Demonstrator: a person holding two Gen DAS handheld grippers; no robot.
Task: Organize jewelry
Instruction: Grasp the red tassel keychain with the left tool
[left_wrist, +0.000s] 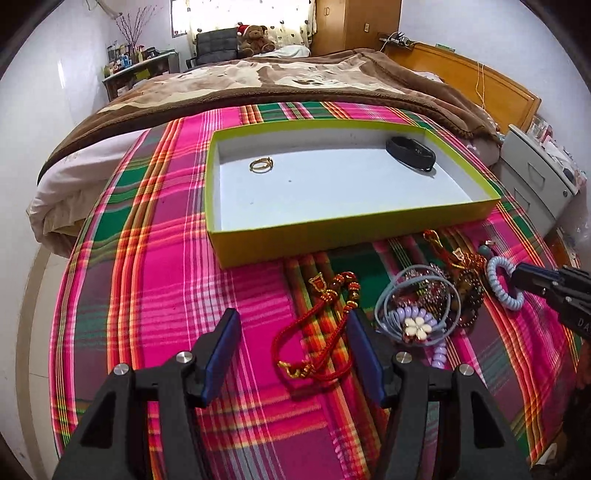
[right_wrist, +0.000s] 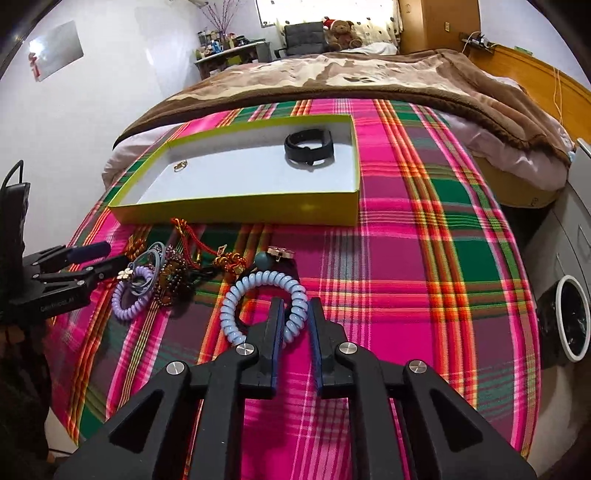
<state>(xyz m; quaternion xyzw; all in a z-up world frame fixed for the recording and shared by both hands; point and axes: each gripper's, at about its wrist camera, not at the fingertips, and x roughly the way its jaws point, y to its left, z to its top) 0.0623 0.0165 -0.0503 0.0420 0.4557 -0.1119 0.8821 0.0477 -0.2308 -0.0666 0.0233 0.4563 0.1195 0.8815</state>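
Right wrist view: the right gripper (right_wrist: 296, 317) pinches one side of a pale blue coil hair tie (right_wrist: 258, 295), jaws drawn narrow on the coil's right arc while the rest of the loop fans out toward 10 o'clock on the plaid cloth (right_wrist: 424, 258). Gripping one side rather than the middle likely leaves the ring free to hang when raised — a judgement, not something shown.

At 12 o'clock from the gripper sits the yellow-green tray (right_wrist: 240, 210), open side up, already holding a black band (right_wrist: 308, 151) in its far right corner and a gold ring (right_wrist: 180, 167) near its far left. These pieces lie well apart, which suggests each is given its own spot.

Left wrist view: the left gripper (left_wrist: 291, 354) hovers with jaws wide and nothing between the pads, a red cord bracelet (left_wrist: 314, 332) lying on the cloth in the gap ahead of it. At 2 o'clock lies the unsorted pile — a lilac coil tie with a flower charm (left_wrist: 417, 325), dark beads (left_wrist: 469, 295) and gold-and-red trinkets (left_wrist: 461, 258) — heaped just beside the tray's near wall, within short reach of both tools.

Most of the jewelry is outside the tray, so sorting looks early.
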